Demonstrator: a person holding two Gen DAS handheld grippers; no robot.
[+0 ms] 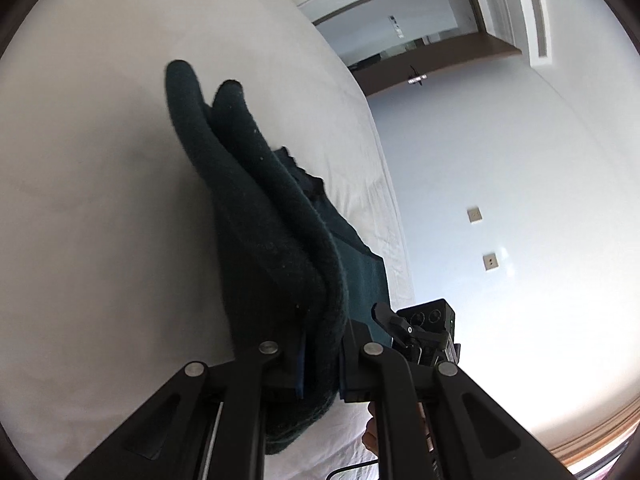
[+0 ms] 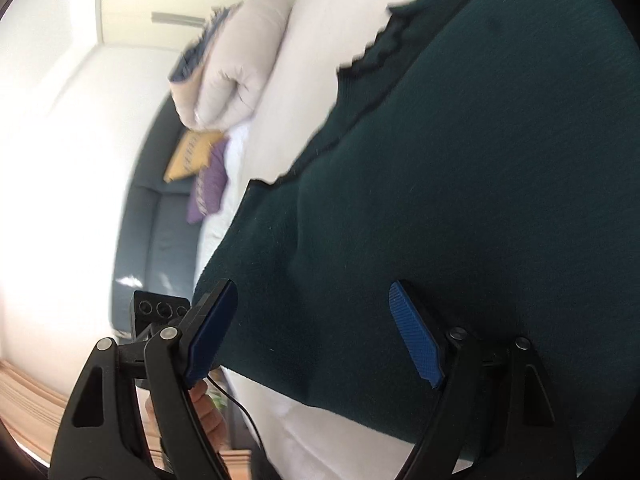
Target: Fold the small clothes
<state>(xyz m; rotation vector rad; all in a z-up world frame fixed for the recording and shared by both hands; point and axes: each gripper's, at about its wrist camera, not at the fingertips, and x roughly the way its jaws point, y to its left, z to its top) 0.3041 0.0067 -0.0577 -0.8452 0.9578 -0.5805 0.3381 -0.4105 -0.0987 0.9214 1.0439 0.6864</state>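
Observation:
A dark green knit garment (image 1: pixel 256 216) lies on a white bed (image 1: pixel 100 160). My left gripper (image 1: pixel 322 356) is shut on a thick fold of the garment, which rises bunched ahead of the fingers. In the right wrist view the same garment (image 2: pixel 460 180) spreads flat, with a dark scalloped trim along its upper edge. My right gripper (image 2: pixel 316 332) is open, its blue pads (image 2: pixel 416 336) wide apart just over the garment's near edge, holding nothing. The right gripper also shows in the left wrist view (image 1: pixel 420 332), beside the garment.
The white bed (image 2: pixel 304 64) carries a folded beige duvet (image 2: pixel 236 68) at its far end. A yellow cushion (image 2: pixel 190 154) and a purple cushion (image 2: pixel 210 184) rest on a grey sofa (image 2: pixel 160 224). A doorway (image 1: pixel 400 28) and white wall (image 1: pixel 500 180) lie beyond.

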